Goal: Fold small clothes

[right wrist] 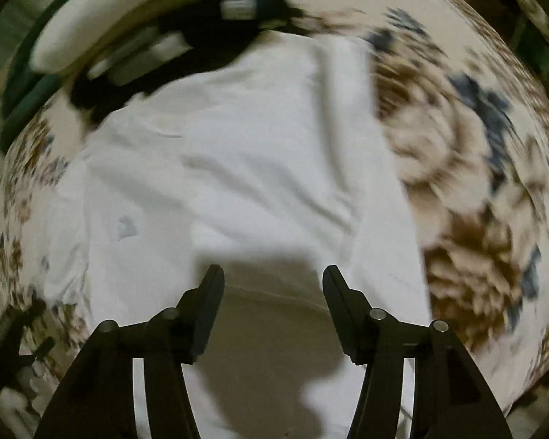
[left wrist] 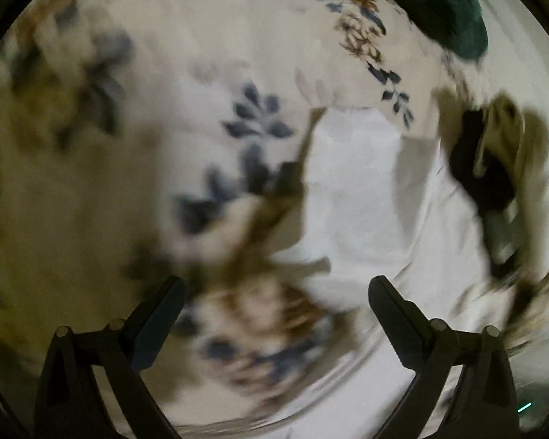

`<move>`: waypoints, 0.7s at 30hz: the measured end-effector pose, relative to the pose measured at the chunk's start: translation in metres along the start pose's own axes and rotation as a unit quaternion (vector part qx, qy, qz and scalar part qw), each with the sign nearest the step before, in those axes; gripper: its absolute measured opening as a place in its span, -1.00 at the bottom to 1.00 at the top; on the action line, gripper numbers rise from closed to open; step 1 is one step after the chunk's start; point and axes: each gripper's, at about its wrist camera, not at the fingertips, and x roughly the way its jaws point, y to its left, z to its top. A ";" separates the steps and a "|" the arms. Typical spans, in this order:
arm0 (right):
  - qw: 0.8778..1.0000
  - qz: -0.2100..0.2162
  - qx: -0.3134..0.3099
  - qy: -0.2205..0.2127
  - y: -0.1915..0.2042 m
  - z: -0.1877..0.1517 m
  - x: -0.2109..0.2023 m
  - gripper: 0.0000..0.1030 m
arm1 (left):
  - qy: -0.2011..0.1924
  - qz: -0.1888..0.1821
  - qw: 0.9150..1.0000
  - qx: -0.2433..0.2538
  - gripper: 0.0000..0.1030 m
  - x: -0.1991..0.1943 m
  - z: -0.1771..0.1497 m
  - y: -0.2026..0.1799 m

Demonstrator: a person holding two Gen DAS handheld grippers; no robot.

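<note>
- While both views are smearing with motion blur, a plain white cloth garment [right wrist: 238,168] is lying spread out on a cream bedspread printed with brown and blue flowers [right wrist: 468,190]; whether a bed or a desk is underneath cannot be told.
- In the right wrist view, the white garment is filling the middle of the frame, with soft creases running across it and a small pale grey mark [right wrist: 127,227] showing on its left part.
- The right gripper [right wrist: 273,274] is hovering just above the near part of the garment, its black fingers [right wrist: 208,307] standing apart and released, nothing between them, and its shadow is falling on the cloth below.
- In the left wrist view, the left gripper [left wrist: 276,289] is hanging over the floral bedspread [left wrist: 164,73] just beside the garment's edge, its fingers [left wrist: 399,322] spread wide and holding nothing.
- From this side the white garment [left wrist: 362,190] is sitting to the right of centre, with the flower print surrounding it.
- A dark green rounded object [left wrist: 446,3] is showing at the top right of the left view, too blurred to identify.
- Beyond the far edge of the garment, a black object with pale patches [right wrist: 186,51] is appearing in the right view; the blur is making it impossible to say what it is.
</note>
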 end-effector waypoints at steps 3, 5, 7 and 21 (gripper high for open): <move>0.999 -0.005 0.036 0.013 -0.020 -0.008 0.007 0.13 | 0.004 -0.029 0.999 -0.031 0.39 0.024 0.011 -0.009; 0.998 -0.005 0.053 0.015 -0.032 -0.011 0.010 0.13 | -0.022 -0.011 0.999 -0.022 -0.44 0.028 0.018 -0.023; 0.998 -0.012 0.065 0.010 -0.038 -0.011 0.009 0.13 | -0.047 -0.007 0.999 -0.003 -0.90 0.023 0.021 -0.037; 0.992 -0.031 0.124 0.012 -0.134 -0.043 -0.048 0.13 | -0.070 0.004 0.898 0.435 -0.82 0.017 -0.158 -0.264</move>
